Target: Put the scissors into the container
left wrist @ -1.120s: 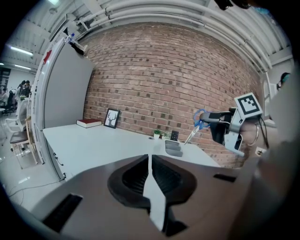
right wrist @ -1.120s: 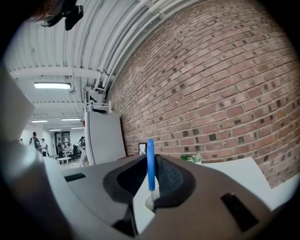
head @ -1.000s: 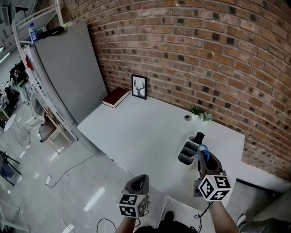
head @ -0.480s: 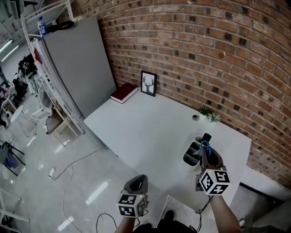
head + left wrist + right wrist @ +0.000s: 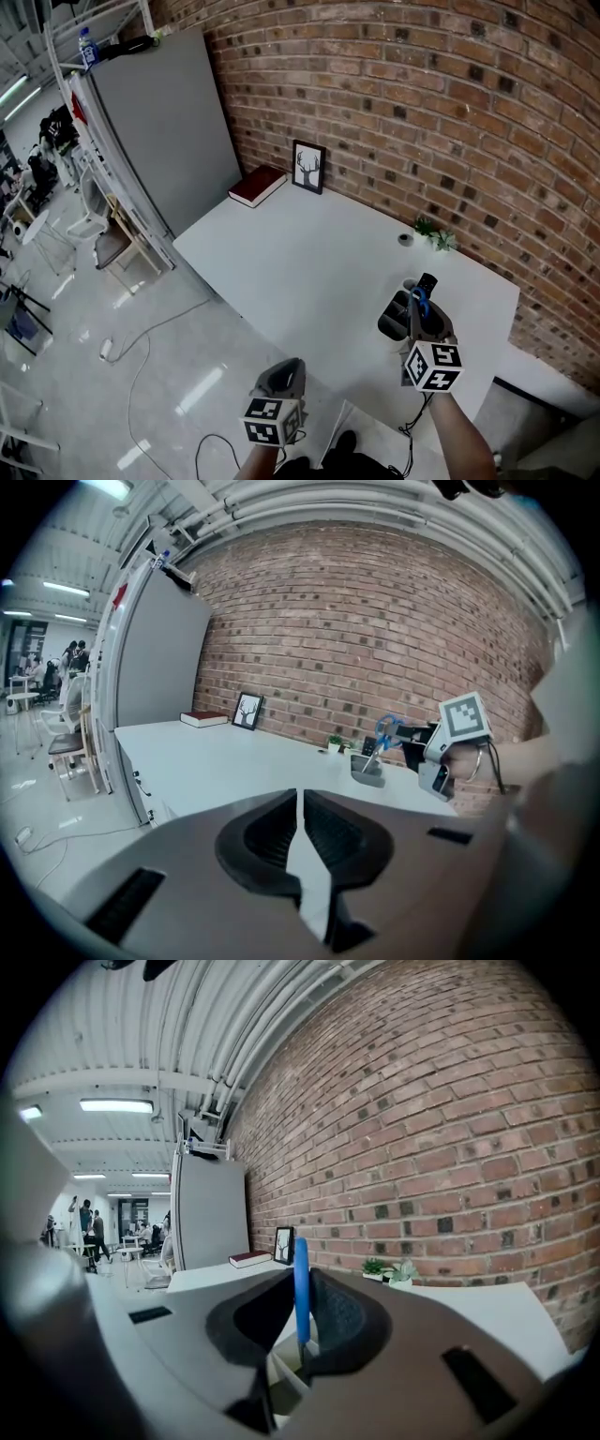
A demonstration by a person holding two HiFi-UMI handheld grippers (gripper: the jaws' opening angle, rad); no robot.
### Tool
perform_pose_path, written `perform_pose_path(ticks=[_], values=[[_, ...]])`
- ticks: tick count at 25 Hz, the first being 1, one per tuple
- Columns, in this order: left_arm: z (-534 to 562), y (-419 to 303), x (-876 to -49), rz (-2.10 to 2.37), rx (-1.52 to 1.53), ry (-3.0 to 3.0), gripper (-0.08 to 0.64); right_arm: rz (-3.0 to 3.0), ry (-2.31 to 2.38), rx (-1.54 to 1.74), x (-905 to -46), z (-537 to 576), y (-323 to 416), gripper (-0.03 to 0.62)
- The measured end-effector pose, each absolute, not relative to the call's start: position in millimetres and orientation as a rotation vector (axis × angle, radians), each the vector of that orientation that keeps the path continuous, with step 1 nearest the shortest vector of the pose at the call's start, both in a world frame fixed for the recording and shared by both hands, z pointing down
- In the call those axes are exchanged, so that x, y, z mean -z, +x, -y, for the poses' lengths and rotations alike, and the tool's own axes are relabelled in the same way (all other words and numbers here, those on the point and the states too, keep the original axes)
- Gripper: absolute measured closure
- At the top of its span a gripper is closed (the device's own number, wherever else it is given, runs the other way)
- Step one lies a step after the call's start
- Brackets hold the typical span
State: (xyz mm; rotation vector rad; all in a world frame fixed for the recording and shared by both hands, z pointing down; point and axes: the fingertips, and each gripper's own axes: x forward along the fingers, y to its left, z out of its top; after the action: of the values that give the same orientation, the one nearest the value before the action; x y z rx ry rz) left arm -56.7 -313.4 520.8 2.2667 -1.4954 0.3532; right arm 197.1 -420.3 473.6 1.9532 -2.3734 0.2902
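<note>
Blue-handled scissors (image 5: 419, 301) hang upright, blades pointing down, over the grey divided container (image 5: 393, 324) near the white table's (image 5: 300, 253) right front. My right gripper (image 5: 421, 323) is shut on the handle; in the right gripper view the scissors' blue handle (image 5: 301, 1283) stands between the jaws with the container (image 5: 285, 1373) just below. From the left gripper view the scissors (image 5: 383, 734) slant down, tips at the container (image 5: 367, 770) rim. My left gripper (image 5: 284, 367) hangs low in front of the table's edge, its jaws (image 5: 300, 803) shut on nothing.
A framed deer picture (image 5: 309, 167) and a red book (image 5: 259, 186) sit at the table's far left by the brick wall. A small plant (image 5: 434, 234) stands behind the container, where a black object (image 5: 427, 281) sticks up. A grey cabinet (image 5: 155, 122) flanks the table's left.
My right gripper has carried the scissors slightly forward and down over the container. The left gripper has stayed where it was.
</note>
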Motion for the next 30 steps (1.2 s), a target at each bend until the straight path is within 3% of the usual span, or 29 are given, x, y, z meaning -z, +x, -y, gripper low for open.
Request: perform_pose_path(ticks=[30], values=[[307.6,-50.2,-534.4,1.434,-0.383,2.262,0.534,2.275,1.84,-0.437,-531.9,409.2,188.3,0.541]])
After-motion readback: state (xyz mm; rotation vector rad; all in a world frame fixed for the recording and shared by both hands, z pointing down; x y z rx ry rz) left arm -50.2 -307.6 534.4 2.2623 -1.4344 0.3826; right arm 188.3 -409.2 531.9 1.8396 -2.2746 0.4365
